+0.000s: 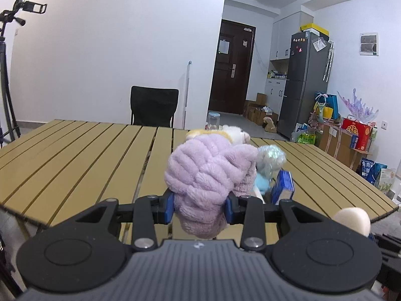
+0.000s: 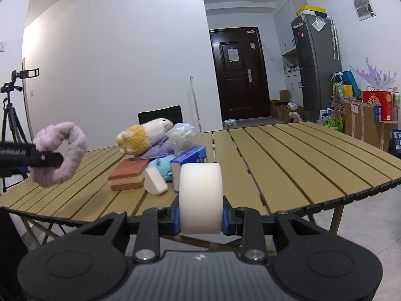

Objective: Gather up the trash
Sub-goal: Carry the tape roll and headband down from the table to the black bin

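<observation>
Gripping a fluffy lilac scrunchie [image 1: 200,183], the left gripper [image 1: 199,207] risks slippage through compressible pile; right gripper [image 2: 201,219] clamps a white foam roll [image 2: 200,198].

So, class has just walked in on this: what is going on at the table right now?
A person is working with two handheld grippers at a slatted wooden table. The left gripper is shut on a fluffy purple ring, held above the table. The right gripper is shut on a white foam roll near the table's front edge. A pile sits on the table: a plush toy, a blue carton, a sponge and crumpled plastic.
</observation>
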### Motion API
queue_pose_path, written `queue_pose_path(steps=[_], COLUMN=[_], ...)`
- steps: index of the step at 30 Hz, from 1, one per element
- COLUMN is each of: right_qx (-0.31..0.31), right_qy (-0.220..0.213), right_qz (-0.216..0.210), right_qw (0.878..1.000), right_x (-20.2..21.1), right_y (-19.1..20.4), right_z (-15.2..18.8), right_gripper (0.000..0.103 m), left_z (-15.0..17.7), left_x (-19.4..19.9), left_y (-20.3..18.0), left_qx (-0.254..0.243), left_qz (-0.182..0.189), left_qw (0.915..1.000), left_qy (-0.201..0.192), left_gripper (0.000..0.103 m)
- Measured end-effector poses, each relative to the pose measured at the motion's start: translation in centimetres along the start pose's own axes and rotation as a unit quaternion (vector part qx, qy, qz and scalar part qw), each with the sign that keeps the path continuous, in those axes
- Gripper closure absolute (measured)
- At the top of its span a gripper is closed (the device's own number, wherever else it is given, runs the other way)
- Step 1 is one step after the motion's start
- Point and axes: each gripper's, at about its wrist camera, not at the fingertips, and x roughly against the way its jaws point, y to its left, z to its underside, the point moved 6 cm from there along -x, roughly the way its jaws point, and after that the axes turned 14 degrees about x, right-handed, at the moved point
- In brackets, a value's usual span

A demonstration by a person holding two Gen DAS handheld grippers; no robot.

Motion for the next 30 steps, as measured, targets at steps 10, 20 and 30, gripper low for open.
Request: queue_pose_path(steps=[10,20,30], right_qx=[-0.02,-0.028,-0.014], right_qy=[0.013,0.04,0.085], right_qz=[-0.026,-0.045,-0.067], right_qw=[0.999,0.998,0.994], right_x=[3.0,5.8,7.9], right_y=[1.8,3.3,5.4], right_z=[2.4,5.4,9.0], right_gripper=[0.074,0.074,0.074], left_z=[2.7,6.3,10.5], left_x=[4.9,8.3,11.1], left_y=[2.9,5.1,6.9], left_qx=[0.017,0.027,0.017], left_qz=[-0.021,-0.041,-0.066], left_qw=[0.9996,0.9981,0.9946], left_qy=[0.008,0.038,0.078], left_gripper=[0.065,0.065,0.065])
